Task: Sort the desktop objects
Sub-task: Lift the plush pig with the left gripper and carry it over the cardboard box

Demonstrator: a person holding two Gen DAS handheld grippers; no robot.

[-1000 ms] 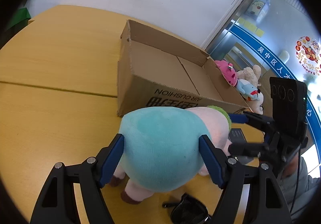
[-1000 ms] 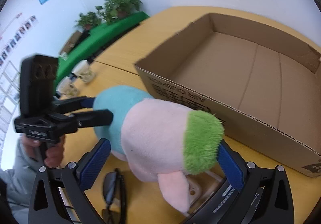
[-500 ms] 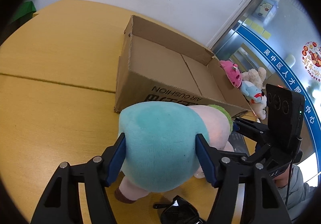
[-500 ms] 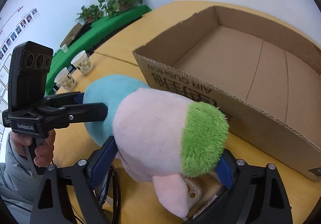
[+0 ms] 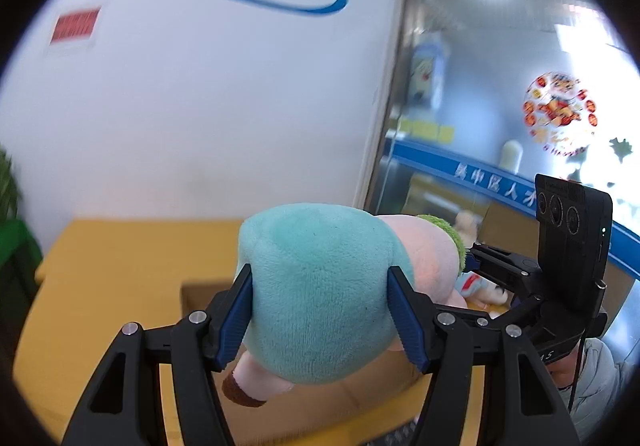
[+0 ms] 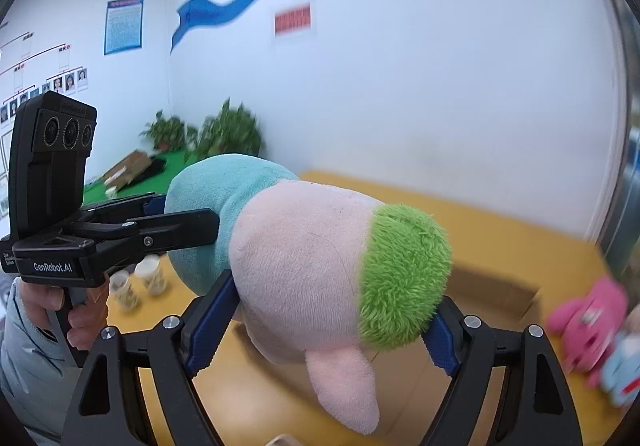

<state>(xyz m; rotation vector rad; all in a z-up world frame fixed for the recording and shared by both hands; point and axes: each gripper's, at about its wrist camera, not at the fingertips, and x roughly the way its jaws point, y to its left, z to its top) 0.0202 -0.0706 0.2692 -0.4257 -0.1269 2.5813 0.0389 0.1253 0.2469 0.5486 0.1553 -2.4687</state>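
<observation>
Lifted since a second ago, the plush toy (image 5: pixel 320 286) now hangs above the cardboard box (image 5: pixel 200 288), the left gripper (image 5: pixel 320 310) clamped on its teal rear. In the right view, the right gripper (image 6: pixel 320 322) squeezes its pink, green-tufted head. Its long axis runs gripper to gripper. Best lowered level, both releasing together.

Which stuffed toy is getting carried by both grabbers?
The big teal-and-pink plush with green fuzz, shared by the left gripper and right gripper. The small pink toy sits loose on the table.
</observation>
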